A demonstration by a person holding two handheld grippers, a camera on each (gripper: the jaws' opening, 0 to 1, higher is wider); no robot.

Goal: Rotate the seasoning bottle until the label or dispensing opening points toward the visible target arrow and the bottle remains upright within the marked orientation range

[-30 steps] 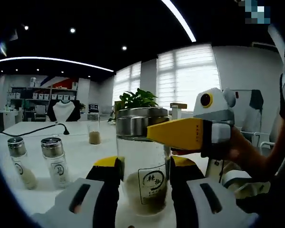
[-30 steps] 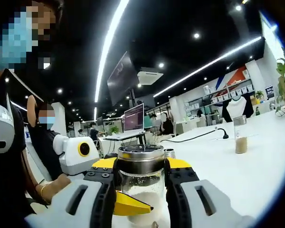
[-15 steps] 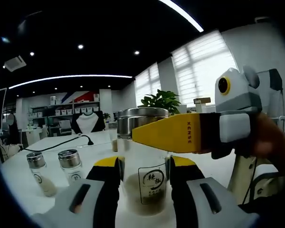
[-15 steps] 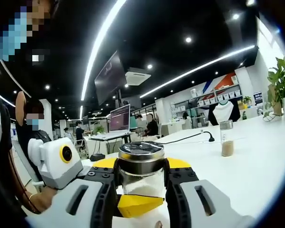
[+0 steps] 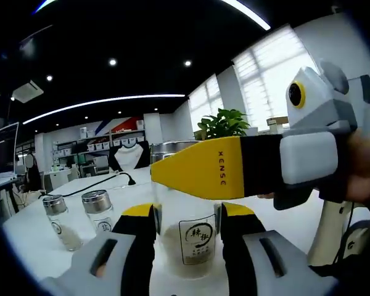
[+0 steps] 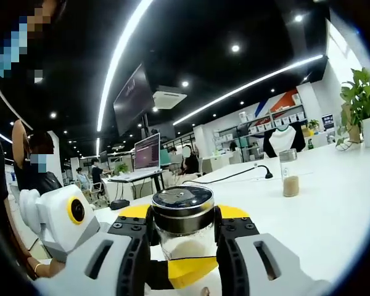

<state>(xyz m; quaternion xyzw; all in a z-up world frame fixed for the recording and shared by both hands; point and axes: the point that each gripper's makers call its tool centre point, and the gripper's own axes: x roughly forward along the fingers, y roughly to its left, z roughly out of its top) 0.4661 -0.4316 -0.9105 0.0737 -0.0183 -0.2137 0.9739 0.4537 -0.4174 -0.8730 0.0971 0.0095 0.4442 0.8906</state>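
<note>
The left gripper (image 5: 186,216) clamps the body of the seasoning bottle (image 5: 193,237) (label facing the camera); the right gripper (image 6: 184,225) grips it near the cap, seemingly above the table (image 6: 333,203), two shakers (image 5: 80,213) beside it.

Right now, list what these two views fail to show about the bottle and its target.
- Target arrow: none made out.
- seasoning bottle cap: left gripper view, covered by the right gripper's yellow finger.
- Bottle base: right gripper view, cut off at the bottom edge, behind a yellow finger.
- Label print: too small to read.
</note>
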